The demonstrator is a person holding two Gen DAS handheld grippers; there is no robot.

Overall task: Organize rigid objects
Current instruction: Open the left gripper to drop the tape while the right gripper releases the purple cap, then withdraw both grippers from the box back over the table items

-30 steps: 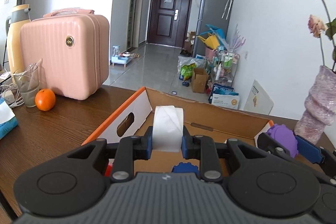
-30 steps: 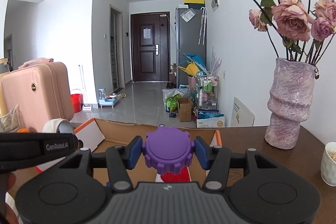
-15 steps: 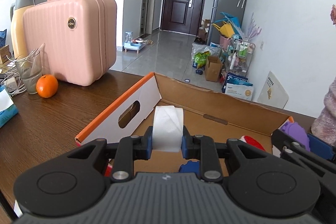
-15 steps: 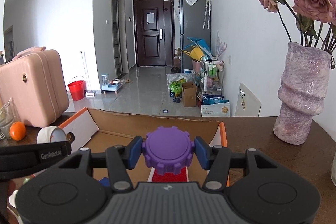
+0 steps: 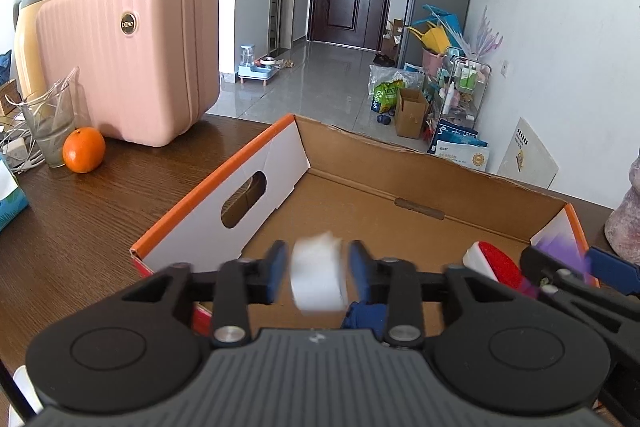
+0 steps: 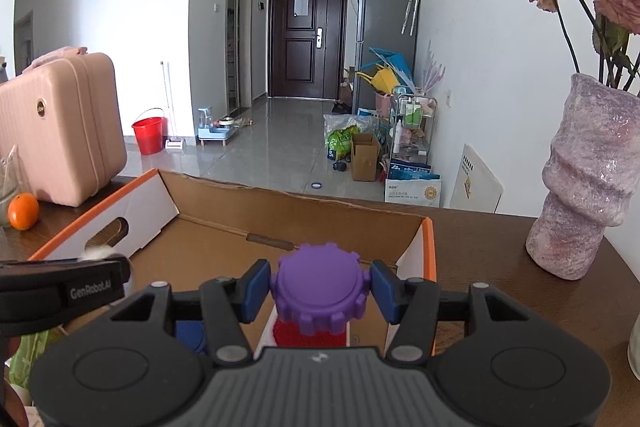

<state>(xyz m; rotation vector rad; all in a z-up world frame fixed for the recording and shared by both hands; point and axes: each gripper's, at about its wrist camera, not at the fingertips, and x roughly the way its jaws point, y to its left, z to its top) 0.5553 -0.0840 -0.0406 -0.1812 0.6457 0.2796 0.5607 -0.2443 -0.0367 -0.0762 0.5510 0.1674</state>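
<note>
Jaws on both grippers have just been opening: left gripper (image 5: 318, 269) frees the blurred white tape roll (image 5: 318, 277), right gripper (image 6: 320, 291) the purple toothed plastic cap (image 6: 320, 293) (pads now clear), both dropping into the orange-rimmed cardboard box (image 5: 420, 215).

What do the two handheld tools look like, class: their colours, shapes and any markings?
Both match. The left tool and right tool each have a grey ribbed body, two round black discs, black linkage arms with silver pins, and blue finger pads. White "GenRobot.AI" lettering marks the left tool's side.

A home: fridge (image 6: 386, 31), front door (image 6: 306, 35), suitcase (image 5: 128, 55).
</note>
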